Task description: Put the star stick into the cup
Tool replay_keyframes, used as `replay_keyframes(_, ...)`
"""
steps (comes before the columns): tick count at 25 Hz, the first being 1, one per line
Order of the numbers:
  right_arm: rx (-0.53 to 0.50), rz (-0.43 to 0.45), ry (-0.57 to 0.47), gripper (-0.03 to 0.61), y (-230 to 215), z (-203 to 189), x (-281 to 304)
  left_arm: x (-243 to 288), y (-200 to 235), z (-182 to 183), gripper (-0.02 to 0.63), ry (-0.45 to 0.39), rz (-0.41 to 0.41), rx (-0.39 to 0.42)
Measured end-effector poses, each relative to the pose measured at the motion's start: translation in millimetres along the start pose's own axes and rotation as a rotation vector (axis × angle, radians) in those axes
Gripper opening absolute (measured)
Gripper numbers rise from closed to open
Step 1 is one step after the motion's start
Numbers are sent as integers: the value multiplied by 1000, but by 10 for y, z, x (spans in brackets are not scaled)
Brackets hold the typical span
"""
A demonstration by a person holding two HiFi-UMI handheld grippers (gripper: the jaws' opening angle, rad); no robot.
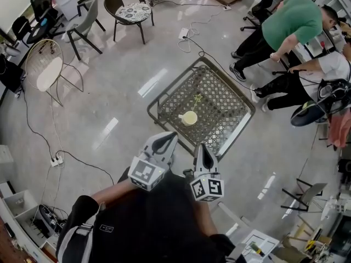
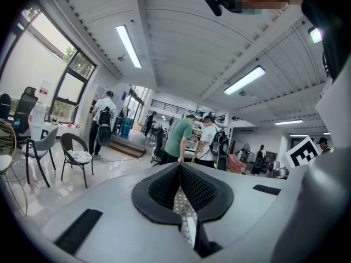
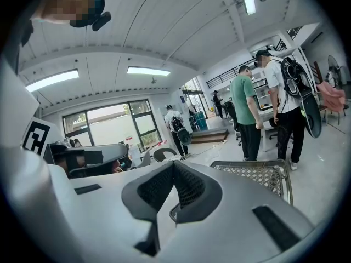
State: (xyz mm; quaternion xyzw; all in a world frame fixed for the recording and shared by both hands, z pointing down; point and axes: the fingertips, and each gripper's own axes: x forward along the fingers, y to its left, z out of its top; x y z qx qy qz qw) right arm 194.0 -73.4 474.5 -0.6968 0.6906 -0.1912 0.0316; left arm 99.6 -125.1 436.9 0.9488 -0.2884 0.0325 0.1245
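Note:
A pale yellow cup (image 1: 189, 117) stands on the metal mesh table (image 1: 219, 100), close to its near corner. A thin yellow-green star stick (image 1: 196, 99) lies on the mesh just beyond the cup. My left gripper (image 1: 170, 137) and right gripper (image 1: 201, 147) are both held close to the person's body, short of the table's near edge, pointing toward it. In the left gripper view the jaws (image 2: 180, 167) meet with nothing between them. The right gripper view shows the jaws (image 3: 174, 164) closed and empty too, with the mesh table (image 3: 258, 174) ahead on the right. Neither gripper view shows the cup or the stick.
Two people (image 1: 285, 29) stand and bend at the table's far right. A round chair (image 1: 130, 11), a grey chair (image 1: 85, 26) and a wire chair (image 1: 46, 70) stand at the upper left. Cables and a power strip (image 1: 55, 159) lie on the shiny floor at left.

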Motion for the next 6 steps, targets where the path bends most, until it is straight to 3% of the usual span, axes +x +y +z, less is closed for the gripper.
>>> replay_keyframes(6, -6, 4, -1, 11, 124, -11, 67, -69, 118, 15, 17, 1, 2, -4)
